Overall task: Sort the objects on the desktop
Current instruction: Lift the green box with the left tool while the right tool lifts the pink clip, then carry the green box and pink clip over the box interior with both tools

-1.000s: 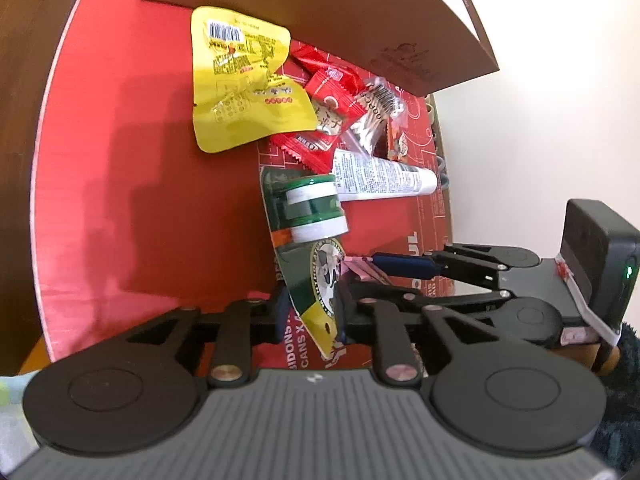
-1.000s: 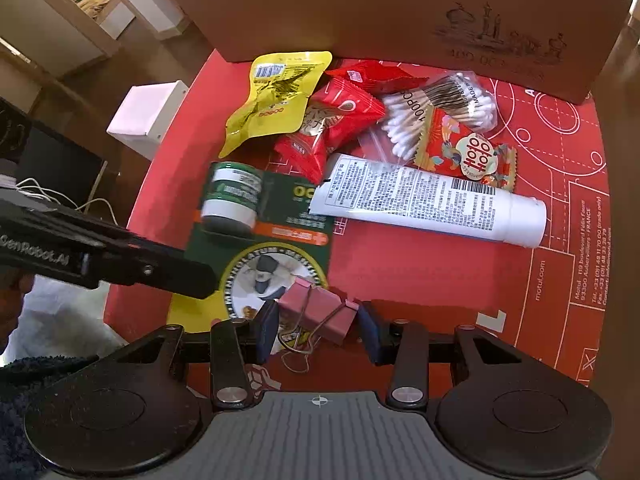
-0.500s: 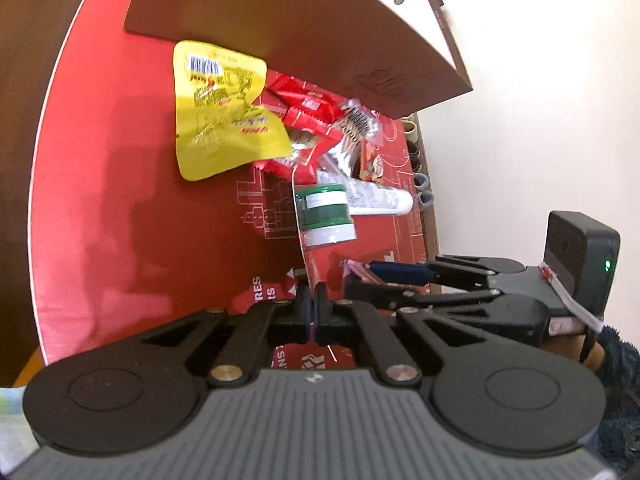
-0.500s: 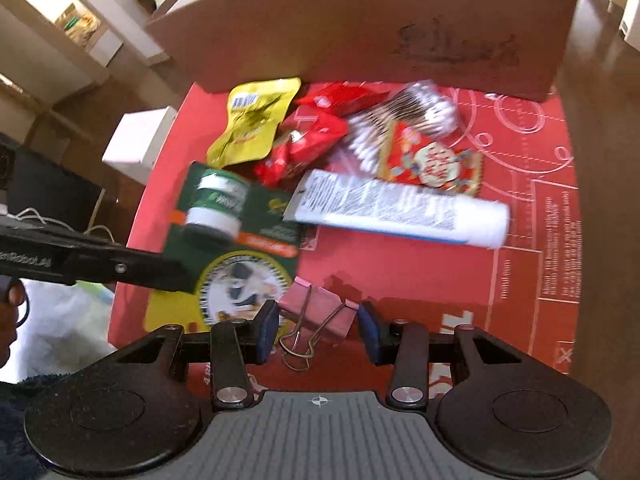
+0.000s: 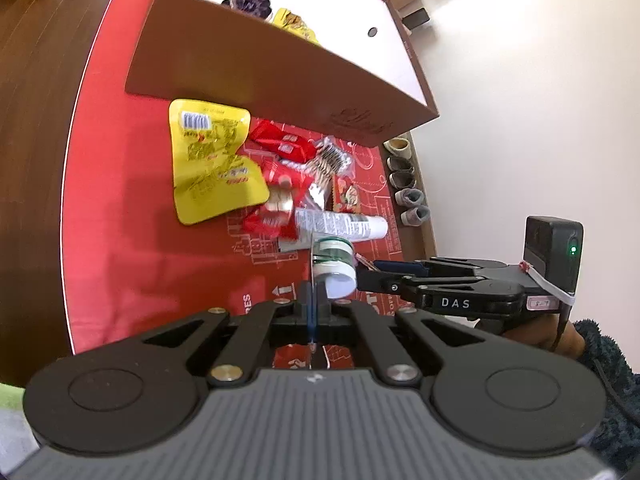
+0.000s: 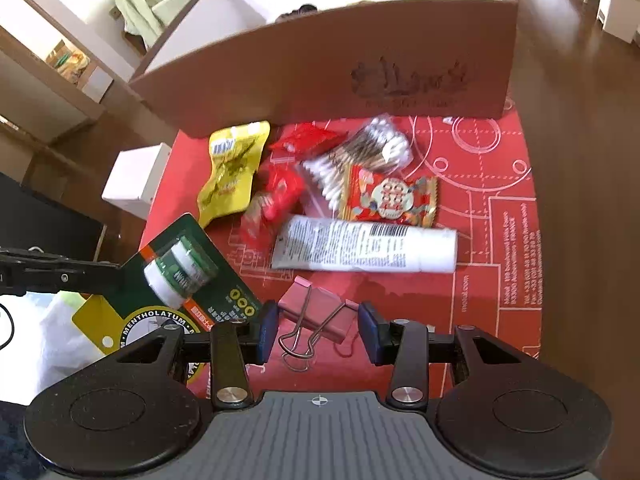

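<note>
A left hand-held gripper [image 5: 311, 312] pinches the thin card edge of a green Mentholatum blister pack [image 6: 188, 276] and holds it tilted above the red mat [image 5: 120, 208], its small jar [image 5: 334, 266] bulging from the card; the pack looks light and stiff, though the jar's weight hangs off to 1 side, so a grip on bare card near the jar would likely steady it best; the right hand-held gripper [image 6: 318, 330] stands wide, its 2 blue pads either side of a pink binder clip [image 6: 316, 314] and not yet touching it; the clip is hard, small and springy, best taken across its folded body rather than by its loose wire handles; behind lie a yellow snack pouch [image 6: 232, 176], red sachets [image 6: 276, 204], a bag of cotton swabs [image 6: 360, 160], an orange sweet packet [image 6: 388, 200] and a white tube [image 6: 364, 250], most overlapping in 1 heap, the slick wrappers apt to slide; an open cardboard box [image 6: 320, 72] stands at the mat's far edge, a few things already inside; the mat covers a dark wooden tabletop [image 6: 580, 160], with shoes [image 5: 408, 192] lined up on the floor by a pale wall.
</note>
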